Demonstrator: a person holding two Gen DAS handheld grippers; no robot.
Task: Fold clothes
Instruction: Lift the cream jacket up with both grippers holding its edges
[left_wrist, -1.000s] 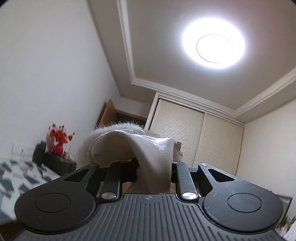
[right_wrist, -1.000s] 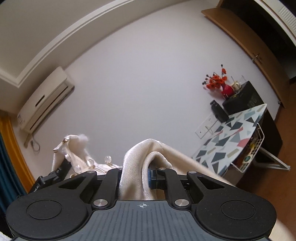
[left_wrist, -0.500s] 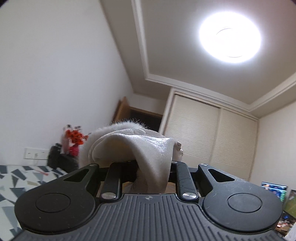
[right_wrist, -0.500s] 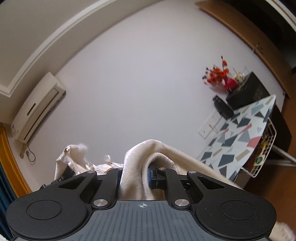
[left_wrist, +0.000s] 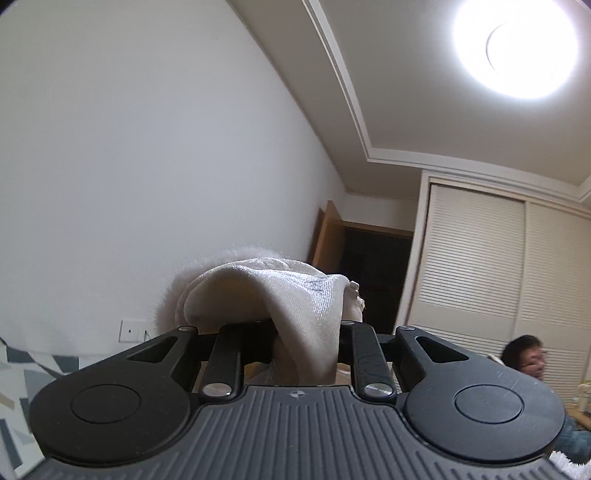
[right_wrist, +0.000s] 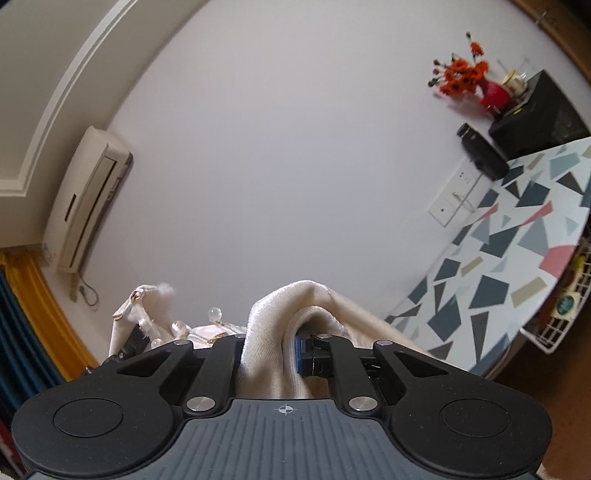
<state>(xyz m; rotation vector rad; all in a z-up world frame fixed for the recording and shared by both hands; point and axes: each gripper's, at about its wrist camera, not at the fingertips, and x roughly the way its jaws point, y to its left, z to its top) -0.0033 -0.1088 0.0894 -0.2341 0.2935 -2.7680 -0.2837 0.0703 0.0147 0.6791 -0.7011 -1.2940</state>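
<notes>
A cream knitted garment (left_wrist: 295, 295) with a fuzzy edge bunches over my left gripper (left_wrist: 306, 332), which is shut on a fold of it; the fingertips are hidden under the cloth. In the right wrist view the same cream garment (right_wrist: 291, 325) drapes over my right gripper (right_wrist: 284, 347), also shut on a fold. Further left in that view, another part of the garment (right_wrist: 147, 314) carries clear beads and gold trim. Both grippers are held up in the air, pointing roughly level.
A table with a geometric-patterned cloth (right_wrist: 517, 266) lies to the right, with a wire basket (right_wrist: 554, 325) under its edge. A black box (right_wrist: 539, 110) and red flowers (right_wrist: 465, 74) stand behind it. A person (left_wrist: 524, 358) sits near the louvred wardrobe (left_wrist: 480, 258).
Both grippers swung sideways with the garment still held: the flowers and table left the left view and a person came in at right; in the right view the table drew nearer.
</notes>
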